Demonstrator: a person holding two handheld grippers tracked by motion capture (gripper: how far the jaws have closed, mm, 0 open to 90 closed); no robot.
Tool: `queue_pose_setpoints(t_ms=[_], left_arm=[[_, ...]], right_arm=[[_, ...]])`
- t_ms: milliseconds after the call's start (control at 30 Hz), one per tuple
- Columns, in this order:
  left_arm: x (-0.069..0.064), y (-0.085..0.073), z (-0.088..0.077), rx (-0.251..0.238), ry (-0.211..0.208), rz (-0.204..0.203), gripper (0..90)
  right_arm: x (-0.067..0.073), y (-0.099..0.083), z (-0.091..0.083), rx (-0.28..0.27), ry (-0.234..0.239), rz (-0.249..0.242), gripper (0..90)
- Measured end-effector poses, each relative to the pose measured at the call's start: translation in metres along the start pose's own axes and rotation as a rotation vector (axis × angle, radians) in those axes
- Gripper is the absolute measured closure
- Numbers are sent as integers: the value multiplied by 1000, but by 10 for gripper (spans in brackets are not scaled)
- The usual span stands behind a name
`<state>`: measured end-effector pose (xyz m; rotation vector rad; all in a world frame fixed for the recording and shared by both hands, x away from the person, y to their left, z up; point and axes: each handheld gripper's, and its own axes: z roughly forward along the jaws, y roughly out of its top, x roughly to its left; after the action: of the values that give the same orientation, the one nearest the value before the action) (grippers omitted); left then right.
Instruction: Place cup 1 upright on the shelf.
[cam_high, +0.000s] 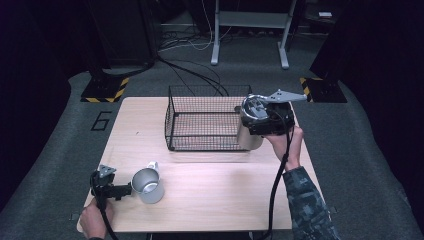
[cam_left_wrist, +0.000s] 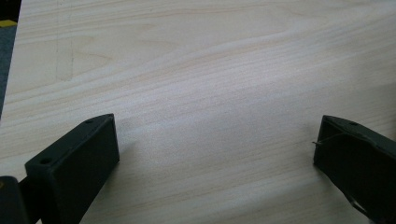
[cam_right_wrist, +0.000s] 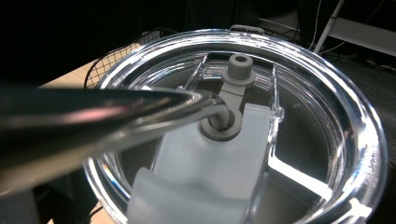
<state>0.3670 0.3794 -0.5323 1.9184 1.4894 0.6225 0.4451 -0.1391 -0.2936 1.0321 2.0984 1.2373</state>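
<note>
One view alone shows tumbler lid (cam_right_wrist: 243, 135) detail.

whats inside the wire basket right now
In the high view the wire basket shows only bare mesh across most of its floor. The right gripper holds a lidded tumbler at its right end, and together they cover that corner, so what lies there cannot be seen.
</note>
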Motion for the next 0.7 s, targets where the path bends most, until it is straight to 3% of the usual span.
queue_pose_setpoints(t_ms=[700], left_arm=[[0,0,0,0,1,4,0]], right_arm=[[-8,28,22,1,-12,-1,33]])
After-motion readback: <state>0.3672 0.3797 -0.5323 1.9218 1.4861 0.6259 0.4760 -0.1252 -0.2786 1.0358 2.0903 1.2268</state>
